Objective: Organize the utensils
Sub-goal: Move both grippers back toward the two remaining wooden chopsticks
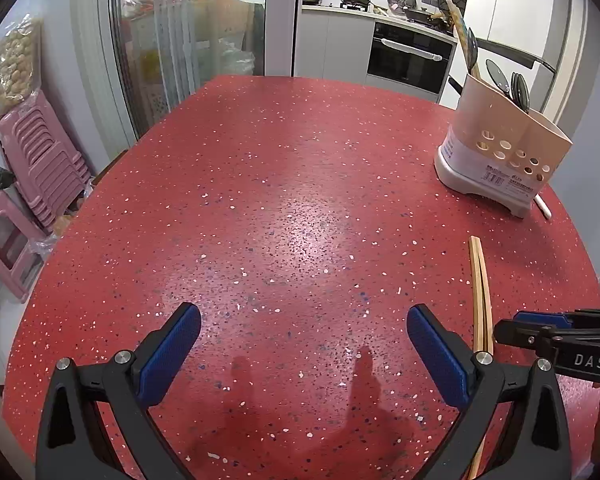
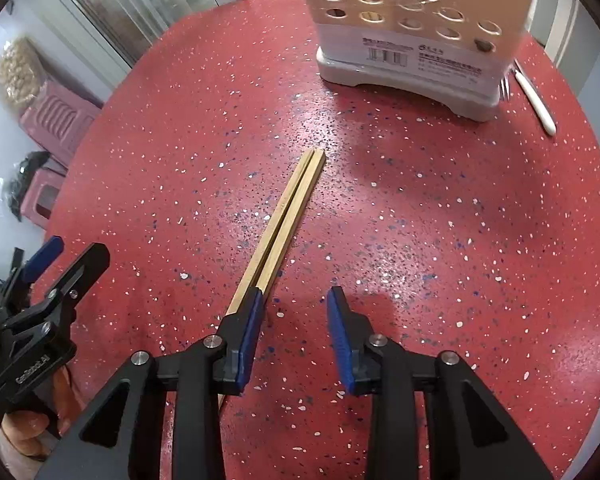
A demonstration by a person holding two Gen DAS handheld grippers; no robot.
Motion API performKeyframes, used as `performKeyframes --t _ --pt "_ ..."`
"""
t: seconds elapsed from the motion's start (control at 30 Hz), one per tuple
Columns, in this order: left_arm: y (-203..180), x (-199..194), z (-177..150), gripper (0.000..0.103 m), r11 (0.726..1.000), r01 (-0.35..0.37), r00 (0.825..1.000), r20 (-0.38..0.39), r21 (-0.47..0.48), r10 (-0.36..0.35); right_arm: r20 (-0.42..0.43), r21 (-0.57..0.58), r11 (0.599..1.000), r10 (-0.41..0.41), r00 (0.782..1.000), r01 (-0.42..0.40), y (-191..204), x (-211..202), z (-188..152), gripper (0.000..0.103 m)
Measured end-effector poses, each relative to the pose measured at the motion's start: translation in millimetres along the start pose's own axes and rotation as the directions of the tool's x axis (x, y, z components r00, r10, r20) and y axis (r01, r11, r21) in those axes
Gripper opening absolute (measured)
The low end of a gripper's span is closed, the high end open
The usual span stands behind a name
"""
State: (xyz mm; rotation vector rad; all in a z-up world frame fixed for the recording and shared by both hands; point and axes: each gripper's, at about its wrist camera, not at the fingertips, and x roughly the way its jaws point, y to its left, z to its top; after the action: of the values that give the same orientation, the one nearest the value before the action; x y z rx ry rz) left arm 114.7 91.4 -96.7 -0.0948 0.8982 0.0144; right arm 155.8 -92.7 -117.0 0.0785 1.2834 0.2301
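Note:
A pair of wooden chopsticks (image 2: 290, 212) lies side by side on the red speckled table (image 2: 440, 220), pointing toward a beige utensil holder (image 2: 412, 28). My right gripper (image 2: 295, 294) hovers low over their near end, open and fairly narrow. The chopsticks pass under its left finger (image 2: 252, 320), and nothing is between the pads. In the left wrist view my left gripper (image 1: 303, 320) is wide open over bare table, with the chopsticks (image 1: 480, 292) just to its right. The right gripper (image 1: 508, 322) enters from the right edge. The holder (image 1: 500, 152) holds dark spoons (image 1: 516, 88) and a wooden spatula (image 1: 460, 36).
A white-handled fork (image 2: 536, 100) lies on the table right of the holder. Pink plastic stools (image 1: 40, 160) are stacked on the floor to the left of the table. A glass door (image 1: 188, 40) and kitchen counter with an oven (image 1: 408, 56) lie beyond the far edge.

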Motion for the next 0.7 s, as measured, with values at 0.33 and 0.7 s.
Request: performKeyframes --t 0.33,0.7 --pt "6.7 -4.5 7.1 0.103 1.0 0.008 1.0 0.009 0.002 -0.008 -0.039 -0.054 0.994 -0.098 0.994 0.095 42.3 9.5 11.0 0.033" --pt "14.7 -7.5 13.4 0.103 1.0 0.014 1.0 0.021 -0.023 -0.014 -0.095 -0.063 0.993 -0.103 0.99 0.097 53.4 19.9 35.8 0.033"
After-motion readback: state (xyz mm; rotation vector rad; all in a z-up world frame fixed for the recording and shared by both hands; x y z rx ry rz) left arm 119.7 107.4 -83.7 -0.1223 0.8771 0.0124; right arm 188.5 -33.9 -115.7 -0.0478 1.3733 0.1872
